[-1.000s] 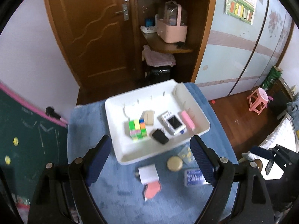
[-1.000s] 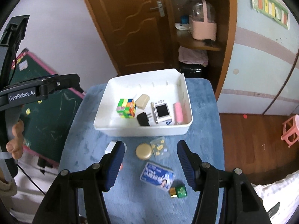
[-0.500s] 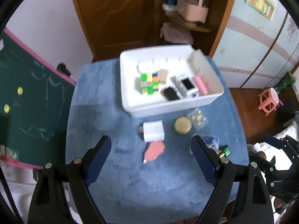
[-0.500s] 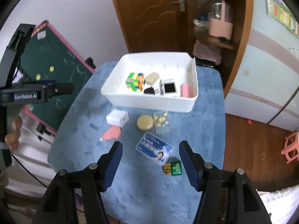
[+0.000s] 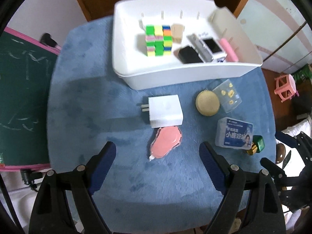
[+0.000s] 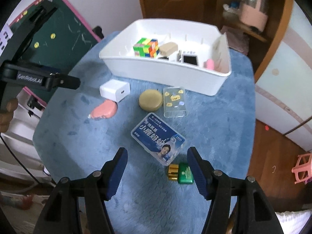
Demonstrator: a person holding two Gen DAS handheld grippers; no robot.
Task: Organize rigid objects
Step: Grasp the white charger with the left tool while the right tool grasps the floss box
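Desk (image 5: 120, 185) has a blue plush cover.

White bin (image 5: 175, 76) sits at the far edge, toward the right corner. Inside it: a colour cube (image 5: 158, 40), a beige block (image 5: 177, 32) just beside the cube, a black adapter (image 5: 190, 54), a small white device with a dark screen (image 5: 211, 45), and a pink bar (image 5: 228, 50) along the right wall.

Loose on the desk in front of the bin, big to small:
- white charger (image 5: 165, 110), prongs facing the left edge, mid-desk
- blue-label plastic box (image 6: 158, 141), near the right edge
- pink tape dispenser (image 5: 166, 143), touching the near side of the charger
- clear case with yellow bits (image 6: 175, 101), close to the bin's front wall
- round gold tin (image 6: 150, 99), just beside the clear case
- green and gold item (image 6: 181, 173), at the near corner of the blue-label box; can't tell what it is

Left gripper (image 5: 157, 157): jaws spread wide, just been opening, nothing between the pads; it hangs above the pink tape dispenser.

Right gripper (image 6: 157, 158): jaws apart, nothing clamped. The near end of the blue-label box lies between the fingers, and the green and gold item is just beside the right finger (image 6: 197, 172).
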